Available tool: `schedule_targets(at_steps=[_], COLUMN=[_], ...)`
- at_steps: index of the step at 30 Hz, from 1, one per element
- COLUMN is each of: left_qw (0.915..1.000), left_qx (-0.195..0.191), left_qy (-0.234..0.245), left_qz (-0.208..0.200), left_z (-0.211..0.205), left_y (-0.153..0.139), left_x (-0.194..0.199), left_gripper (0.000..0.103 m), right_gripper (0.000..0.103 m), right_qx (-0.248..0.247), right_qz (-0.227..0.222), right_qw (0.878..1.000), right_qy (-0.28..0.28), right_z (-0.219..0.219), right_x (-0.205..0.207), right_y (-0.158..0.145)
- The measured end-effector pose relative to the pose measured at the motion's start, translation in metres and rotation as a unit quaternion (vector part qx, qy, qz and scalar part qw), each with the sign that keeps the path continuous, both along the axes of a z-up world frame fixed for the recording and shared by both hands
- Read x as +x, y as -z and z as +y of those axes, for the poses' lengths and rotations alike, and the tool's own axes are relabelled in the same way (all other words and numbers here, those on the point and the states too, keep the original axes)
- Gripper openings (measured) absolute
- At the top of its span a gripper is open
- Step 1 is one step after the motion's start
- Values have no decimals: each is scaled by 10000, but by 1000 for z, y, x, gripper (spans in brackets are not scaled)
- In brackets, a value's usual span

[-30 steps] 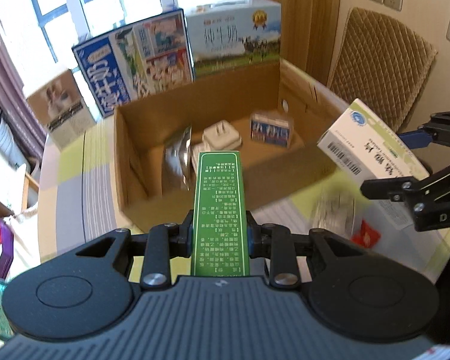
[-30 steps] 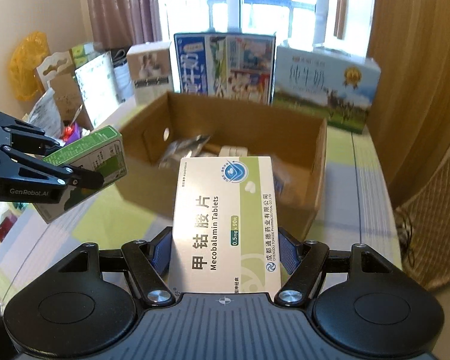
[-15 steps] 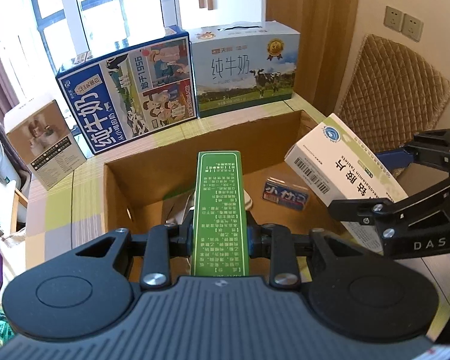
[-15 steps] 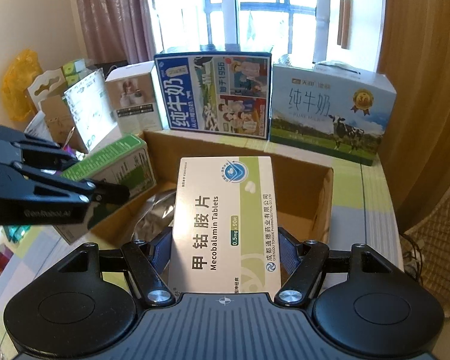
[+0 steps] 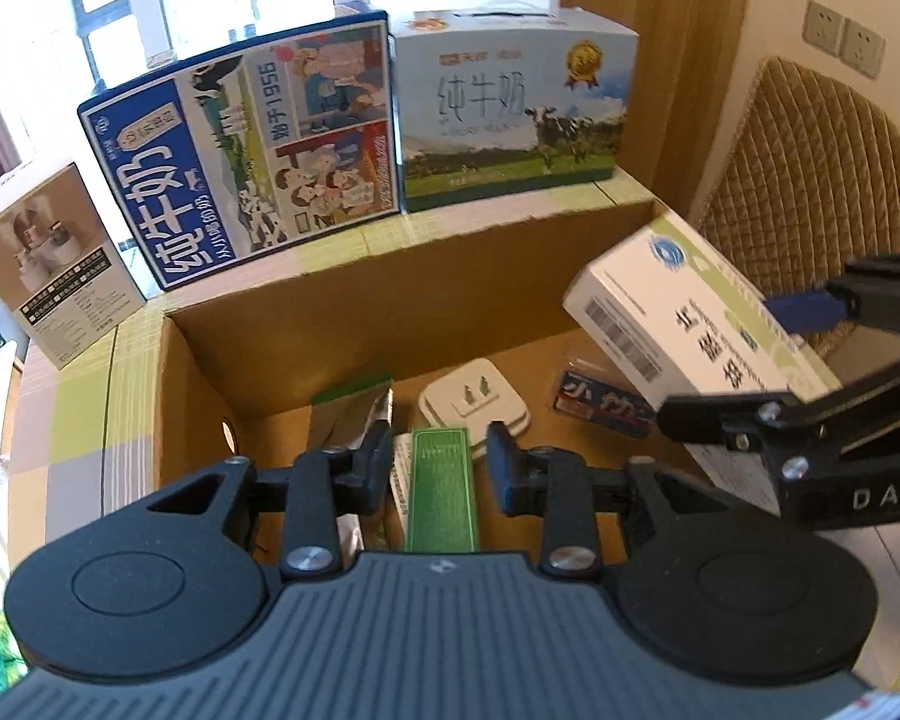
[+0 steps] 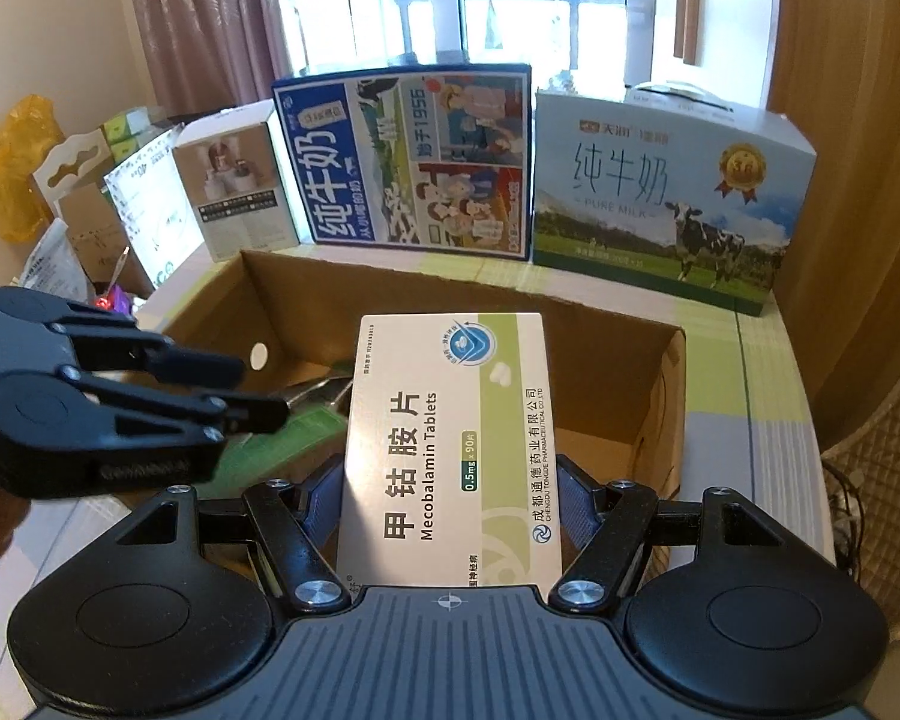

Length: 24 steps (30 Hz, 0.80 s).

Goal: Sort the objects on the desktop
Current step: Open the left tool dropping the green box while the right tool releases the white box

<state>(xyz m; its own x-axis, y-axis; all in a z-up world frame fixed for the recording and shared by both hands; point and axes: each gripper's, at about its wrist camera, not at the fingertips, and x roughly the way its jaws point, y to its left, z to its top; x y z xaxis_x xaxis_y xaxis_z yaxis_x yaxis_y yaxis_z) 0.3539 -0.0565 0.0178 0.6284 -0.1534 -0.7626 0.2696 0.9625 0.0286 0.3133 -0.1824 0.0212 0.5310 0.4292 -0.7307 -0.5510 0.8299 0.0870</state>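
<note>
My left gripper (image 5: 440, 456) hovers open over the cardboard box (image 5: 390, 252). The green carton (image 5: 441, 489) sits loose below its spread fingers, inside the cardboard box. Also inside lie a white plug adapter (image 5: 474, 399), a small blue packet (image 5: 606, 411) and a silver pouch (image 5: 342, 414). My right gripper (image 6: 450, 480) is shut on a white Mecobalamin tablet box (image 6: 450, 438), held above the cardboard box (image 6: 510, 294). In the left wrist view the right gripper (image 5: 732, 360) holds this tablet box (image 5: 678, 312) over the box's right side. The left gripper (image 6: 261, 389) shows at the left, with the green carton (image 6: 282, 444) blurred beneath it.
Two large milk cartons (image 5: 252, 162) (image 5: 510, 102) and a small beige product box (image 5: 54, 258) stand behind the cardboard box on the checked tablecloth (image 5: 78, 408). A woven chair back (image 5: 810, 180) is at the right. Bags and packaging (image 6: 78, 222) crowd the far left.
My left gripper has opened and let go of the green carton, which has dropped into the cardboard box. Both grippers have moved forward over the box; the right one keeps its hold.
</note>
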Motion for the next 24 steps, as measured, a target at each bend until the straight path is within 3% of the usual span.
schedule_targets(at_steps=[15,17,19,24], left_qw=[9986,9986,9983,9977], left_qx=[-271,-272,-298,-384], left_qy=[-383,-395,-412,-442], left_qz=[-234,-236,-268,-328], left_z=[30,30,31,32], left_y=[-10,-10,-11,-14], left_x=[-36,-41,-47,-73], left_gripper=[40,40,47,54], right_gripper=[68,72,78,79], right_qx=[77,114,169,390], right_qz=[6,-17,-60,-87], right_qw=[9999,9999,9998,9992], right_qy=[-106,-124,-81,90], right_z=[13,16,15,0], right_x=[-2,-3,-4,-17], right_y=[7,5,2,-7])
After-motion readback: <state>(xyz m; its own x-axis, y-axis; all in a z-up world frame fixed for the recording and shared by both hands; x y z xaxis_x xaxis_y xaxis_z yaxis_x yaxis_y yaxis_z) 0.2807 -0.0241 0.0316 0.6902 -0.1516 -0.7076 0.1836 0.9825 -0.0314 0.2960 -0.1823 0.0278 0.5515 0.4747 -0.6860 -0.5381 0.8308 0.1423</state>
